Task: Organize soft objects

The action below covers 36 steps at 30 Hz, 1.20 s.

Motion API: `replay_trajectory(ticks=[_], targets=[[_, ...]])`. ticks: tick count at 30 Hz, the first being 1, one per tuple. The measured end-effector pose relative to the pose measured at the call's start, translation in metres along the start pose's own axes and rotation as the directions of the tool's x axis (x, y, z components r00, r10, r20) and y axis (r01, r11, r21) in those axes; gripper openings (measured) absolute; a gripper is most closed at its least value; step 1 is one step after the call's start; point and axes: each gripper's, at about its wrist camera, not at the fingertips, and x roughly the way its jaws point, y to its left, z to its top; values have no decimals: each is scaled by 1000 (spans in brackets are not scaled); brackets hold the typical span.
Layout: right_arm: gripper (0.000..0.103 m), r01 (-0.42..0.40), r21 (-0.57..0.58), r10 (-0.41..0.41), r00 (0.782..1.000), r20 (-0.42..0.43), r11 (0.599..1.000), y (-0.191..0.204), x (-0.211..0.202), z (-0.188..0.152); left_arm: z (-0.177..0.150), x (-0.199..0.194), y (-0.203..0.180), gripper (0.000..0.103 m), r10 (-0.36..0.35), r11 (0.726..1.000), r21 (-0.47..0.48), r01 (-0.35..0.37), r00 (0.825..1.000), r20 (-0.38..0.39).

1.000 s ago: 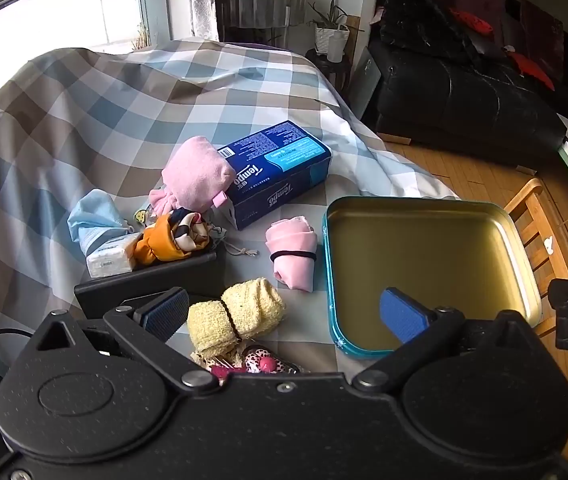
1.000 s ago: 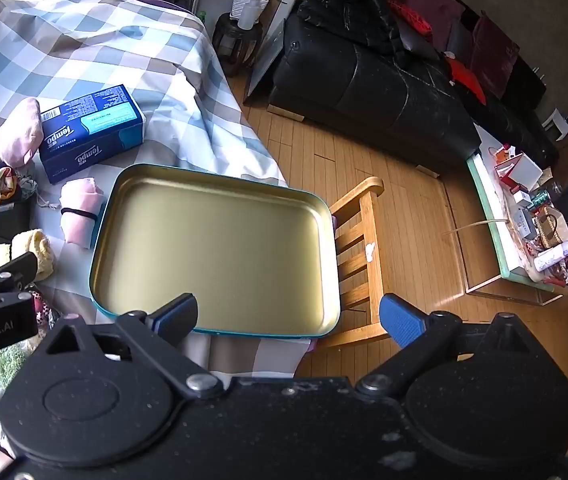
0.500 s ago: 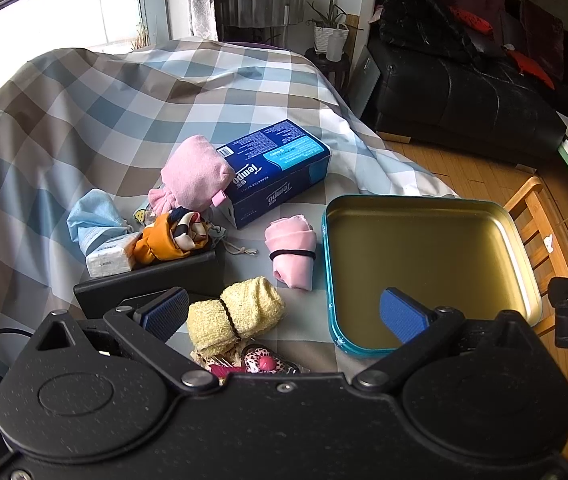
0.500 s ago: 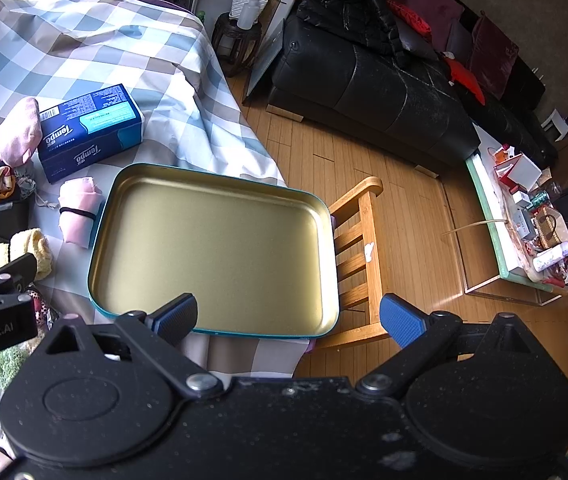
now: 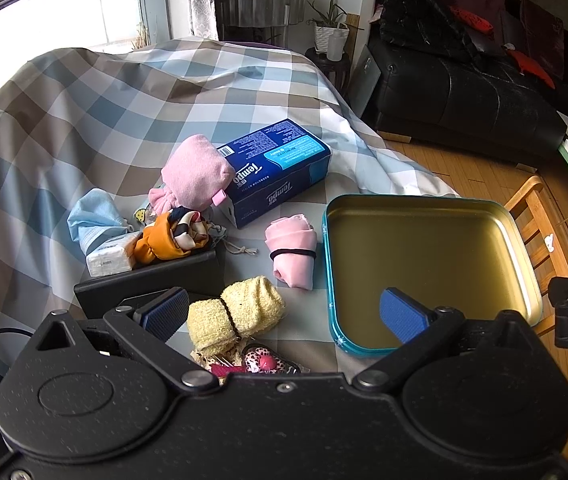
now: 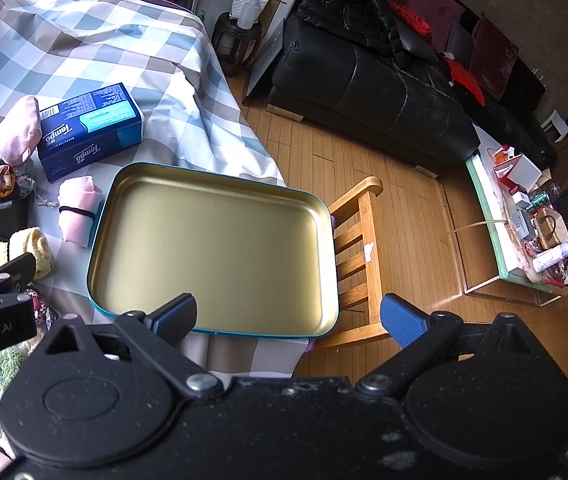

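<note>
Left gripper (image 5: 281, 314) unmoved, wide apart

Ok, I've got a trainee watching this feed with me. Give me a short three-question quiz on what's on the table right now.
1. True or false: the gold-lined teal metal tin already holds a soft item.
2. Which bundle lies nearest the tin's left wall: A) pink cloth roll with a black band, B) yellow knitted roll with a black band, C) pink drawstring pouch?
3. Fill in: the pink pouch leans against the dark blue ____ box.

Key: 1 false, the tin is empty. 2 A. 3 tissue. Both the left gripper and right gripper are open and hold nothing.
</note>
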Motion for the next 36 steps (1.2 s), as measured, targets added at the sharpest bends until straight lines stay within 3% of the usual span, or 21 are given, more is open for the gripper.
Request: replay_trajectory(ticks=[36], targets=[[100, 4, -8, -4, 1000, -2, 1000, 1, 2, -3, 2, -2, -1, 99, 5, 1000, 2, -5, 1000, -4]])
